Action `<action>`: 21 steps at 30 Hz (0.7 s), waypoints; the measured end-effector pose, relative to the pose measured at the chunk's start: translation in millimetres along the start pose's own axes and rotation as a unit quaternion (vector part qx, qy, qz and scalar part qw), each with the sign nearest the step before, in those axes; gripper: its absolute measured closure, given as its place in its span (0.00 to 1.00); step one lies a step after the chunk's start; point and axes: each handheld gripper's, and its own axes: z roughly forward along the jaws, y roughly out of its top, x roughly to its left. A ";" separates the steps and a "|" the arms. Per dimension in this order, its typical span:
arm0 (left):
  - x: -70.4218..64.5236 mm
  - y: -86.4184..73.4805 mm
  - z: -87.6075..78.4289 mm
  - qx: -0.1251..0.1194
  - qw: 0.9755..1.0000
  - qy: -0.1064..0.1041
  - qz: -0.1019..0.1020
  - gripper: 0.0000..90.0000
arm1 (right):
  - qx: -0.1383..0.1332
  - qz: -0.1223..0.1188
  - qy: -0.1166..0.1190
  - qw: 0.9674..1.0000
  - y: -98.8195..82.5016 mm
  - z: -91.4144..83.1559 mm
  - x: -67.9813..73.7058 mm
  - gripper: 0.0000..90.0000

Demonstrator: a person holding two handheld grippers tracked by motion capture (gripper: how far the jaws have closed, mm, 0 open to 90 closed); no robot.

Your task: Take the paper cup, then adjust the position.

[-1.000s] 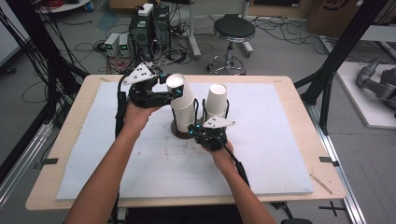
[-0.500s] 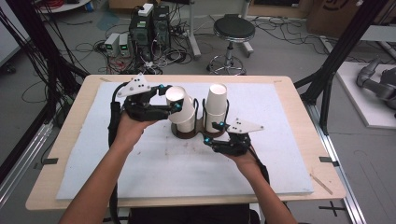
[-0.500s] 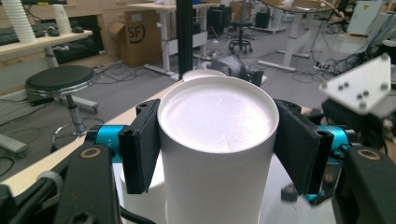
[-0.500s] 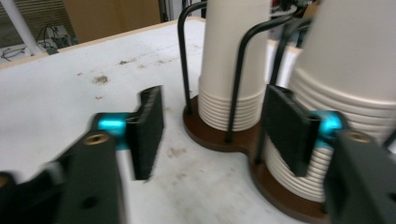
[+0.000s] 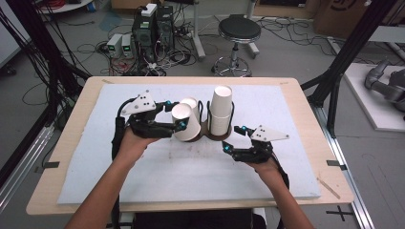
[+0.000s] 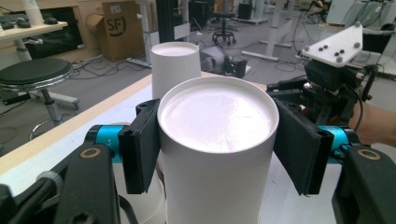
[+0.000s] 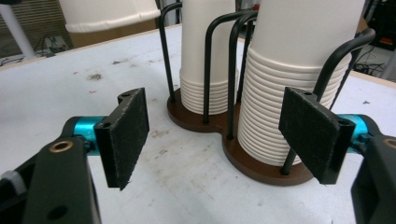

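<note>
We judge one step done: left tongs (image 5: 180, 116) clamped on a single paper cup (image 5: 186, 121), held tilted at frame centre beside the holder's (image 5: 206, 134) left stack (image 7: 208, 56); right tongs (image 5: 234, 140) apart, empty; placement remains.

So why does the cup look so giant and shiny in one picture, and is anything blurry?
In the left gripper view the held cup sits right against the camera, so it looms large, and its bottom catches pale glare. In the right gripper view the near pads are crisp; the top edge softens. The high view is slightly soft overall.
</note>
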 end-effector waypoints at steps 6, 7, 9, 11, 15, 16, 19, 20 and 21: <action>-3.9 -3.2 0.6 0.003 1.000 -0.008 0.003 0.40 | -0.007 -0.005 0.015 1.000 -0.7 -3.3 0.5 0.25; -3.7 -3.5 0.9 0.003 1.000 -0.009 0.002 0.40 | -0.008 -0.006 0.016 1.000 -0.2 -4.0 0.4 0.25; -3.7 -3.8 0.8 0.004 1.000 -0.011 0.001 0.40 | -0.012 -0.007 0.018 1.000 0.3 -5.4 0.5 0.24; -4.0 -4.2 1.1 0.004 1.000 -0.012 0.000 0.40 | -0.017 -0.003 0.021 1.000 0.9 -7.4 0.0 0.24; -4.0 -6.7 2.9 0.010 1.000 -0.017 0.000 0.40 | -0.023 -0.004 0.027 0.999 0.8 -11.2 -1.6 0.23; -4.0 -8.5 4.6 0.013 1.000 -0.020 -0.001 0.40 | -0.024 -0.003 0.027 0.999 0.4 -12.2 -1.6 0.23; -4.1 -10.6 6.7 0.015 1.000 -0.023 -0.001 0.40 | -0.028 -0.006 0.026 0.999 -0.5 -14.3 -2.8 0.23; -4.2 -11.4 7.8 0.015 1.000 -0.025 -0.001 0.40 | -0.031 -0.005 0.030 0.999 -0.8 -14.9 -3.2 0.23; -4.5 -12.3 8.9 0.015 1.000 -0.027 -0.003 0.40 | -0.031 -0.005 0.030 0.999 -0.8 -14.9 -3.2 0.23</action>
